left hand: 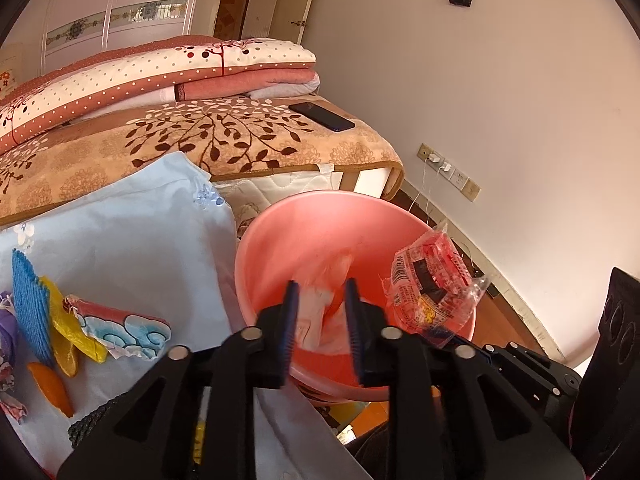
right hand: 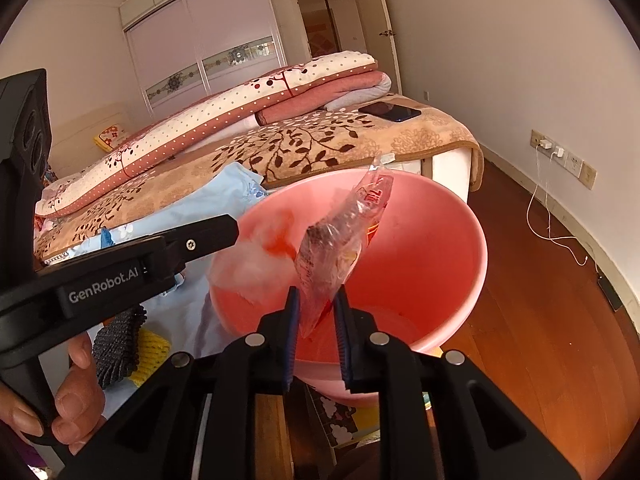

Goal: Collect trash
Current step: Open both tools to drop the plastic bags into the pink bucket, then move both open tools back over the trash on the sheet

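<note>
Two claws hang over one pink basin, each with a piece of trash between its blue pads.

Left claw (left hand: 322, 332): its jaws stand apart, released, with a blurred white tissue (left hand: 324, 312) in the gap, apparently dropping free into the pink basin (left hand: 280, 232). The tissue sits at twelve o'clock from the claw, just beyond the fingertips and over the basin's near wall.

Right claw (right hand: 316, 320): jaws narrow but parted around the lower tip of a clear plastic wrapper (right hand: 340, 240) with red print. Whether the pads are pressing on it cannot be told; the wrapper stands upright and tilts toward one o'clock, its upper end over the basin's middle.

Risks, as a judgement: the wrapper is light and stiff, so it could cling to a pad or flutter sideways, landing on the wooden floor (right hand: 540, 320) at three o'clock instead of inside. The tissue falls close to the near rim and could catch on it or slide outside. The two claws are close together, so a bump could tip the basin, which looks perched at the bed's edge.

More trash waits on the pale blue cloth (left hand: 120, 220) at nine o'clock: a blue mesh sleeve (left hand: 30, 304), yellow mesh (left hand: 68, 320) and orange peel (left hand: 52, 388).
</note>
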A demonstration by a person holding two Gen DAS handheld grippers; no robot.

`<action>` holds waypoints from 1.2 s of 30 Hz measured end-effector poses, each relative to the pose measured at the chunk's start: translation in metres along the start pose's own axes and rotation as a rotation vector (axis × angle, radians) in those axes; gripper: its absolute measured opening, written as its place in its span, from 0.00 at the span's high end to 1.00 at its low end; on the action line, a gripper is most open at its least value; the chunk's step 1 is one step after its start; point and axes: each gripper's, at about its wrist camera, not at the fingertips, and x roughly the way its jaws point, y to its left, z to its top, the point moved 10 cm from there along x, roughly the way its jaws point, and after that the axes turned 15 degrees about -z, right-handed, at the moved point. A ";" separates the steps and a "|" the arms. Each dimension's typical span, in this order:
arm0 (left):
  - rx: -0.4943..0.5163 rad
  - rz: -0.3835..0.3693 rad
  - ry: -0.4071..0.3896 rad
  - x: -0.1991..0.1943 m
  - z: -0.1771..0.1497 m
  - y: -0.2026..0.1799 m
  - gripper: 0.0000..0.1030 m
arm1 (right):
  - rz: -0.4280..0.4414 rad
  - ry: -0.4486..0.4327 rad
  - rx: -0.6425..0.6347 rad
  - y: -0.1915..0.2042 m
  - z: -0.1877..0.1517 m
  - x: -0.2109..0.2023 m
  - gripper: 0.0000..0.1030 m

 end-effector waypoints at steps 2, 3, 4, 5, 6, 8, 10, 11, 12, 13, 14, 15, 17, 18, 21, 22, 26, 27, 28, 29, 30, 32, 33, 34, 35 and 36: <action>-0.008 -0.009 0.002 -0.001 0.000 -0.001 0.63 | -0.006 0.001 0.005 -0.002 0.000 0.002 0.79; -0.009 -0.008 -0.001 -0.001 0.000 -0.001 0.63 | -0.006 0.003 0.008 -0.003 0.000 0.002 0.79; -0.011 -0.009 -0.003 -0.002 0.001 -0.001 0.63 | -0.007 0.004 0.011 -0.004 0.000 0.003 0.78; -0.013 -0.011 -0.003 -0.003 0.001 -0.001 0.63 | -0.009 0.004 0.013 -0.005 0.000 0.003 0.74; -0.017 -0.013 -0.001 -0.003 0.001 -0.001 0.63 | -0.013 0.003 0.016 -0.006 0.000 0.003 0.70; -0.023 -0.019 0.000 -0.004 0.001 -0.001 0.63 | -0.015 -0.003 0.020 -0.007 0.001 0.002 0.66; -0.030 -0.022 -0.010 -0.007 0.001 0.000 0.63 | -0.012 -0.008 0.021 -0.007 0.002 0.001 0.64; -0.031 -0.020 -0.015 -0.009 0.002 0.000 0.63 | -0.008 -0.010 0.021 -0.006 0.002 0.000 0.64; -0.030 -0.019 -0.018 -0.010 0.002 0.000 0.63 | -0.005 -0.014 0.020 -0.005 0.002 -0.002 0.63; -0.028 -0.018 -0.018 -0.012 0.001 0.000 0.63 | -0.003 -0.017 0.018 -0.004 0.003 -0.004 0.63; -0.028 -0.018 -0.017 -0.013 0.000 0.001 0.63 | -0.001 -0.021 0.016 -0.003 0.003 -0.006 0.62; -0.029 -0.016 -0.014 -0.014 -0.001 0.001 0.63 | 0.002 -0.024 0.012 -0.002 0.003 -0.008 0.62; -0.025 -0.007 -0.009 -0.018 -0.004 0.001 0.63 | 0.010 -0.031 0.009 0.001 0.003 -0.012 0.62; -0.025 -0.003 -0.008 -0.020 -0.005 0.001 0.63 | 0.014 -0.033 0.007 0.003 0.003 -0.014 0.61; -0.036 0.027 -0.015 -0.029 -0.008 0.005 0.63 | 0.026 -0.041 -0.003 0.009 0.002 -0.022 0.60; -0.037 0.042 -0.021 -0.032 -0.008 0.007 0.63 | 0.030 -0.044 -0.008 0.012 0.002 -0.025 0.60; -0.044 0.099 -0.052 -0.049 -0.008 0.017 0.63 | 0.044 -0.051 -0.023 0.022 -0.001 -0.035 0.59; -0.045 0.104 -0.058 -0.054 -0.008 0.019 0.63 | 0.048 -0.052 -0.026 0.024 -0.002 -0.036 0.59; -0.046 0.107 -0.062 -0.058 -0.008 0.020 0.63 | 0.052 -0.053 -0.029 0.027 -0.002 -0.039 0.58; -0.044 0.111 -0.063 -0.063 -0.008 0.022 0.63 | 0.057 -0.053 -0.032 0.030 -0.003 -0.041 0.58; -0.042 0.114 -0.064 -0.067 -0.009 0.024 0.63 | 0.062 -0.054 -0.035 0.032 -0.004 -0.043 0.58; -0.037 0.127 -0.069 -0.076 -0.010 0.028 0.63 | 0.069 -0.057 -0.046 0.038 -0.005 -0.048 0.58; -0.038 0.134 -0.070 -0.080 -0.011 0.030 0.63 | 0.073 -0.058 -0.052 0.041 -0.006 -0.049 0.57; -0.040 0.144 -0.069 -0.085 -0.012 0.034 0.63 | 0.076 -0.059 -0.057 0.045 -0.007 -0.051 0.57; -0.042 0.154 -0.068 -0.089 -0.014 0.037 0.63 | 0.080 -0.059 -0.062 0.048 -0.007 -0.053 0.57; -0.046 0.167 -0.069 -0.093 -0.015 0.041 0.63 | 0.084 -0.059 -0.067 0.051 -0.008 -0.054 0.57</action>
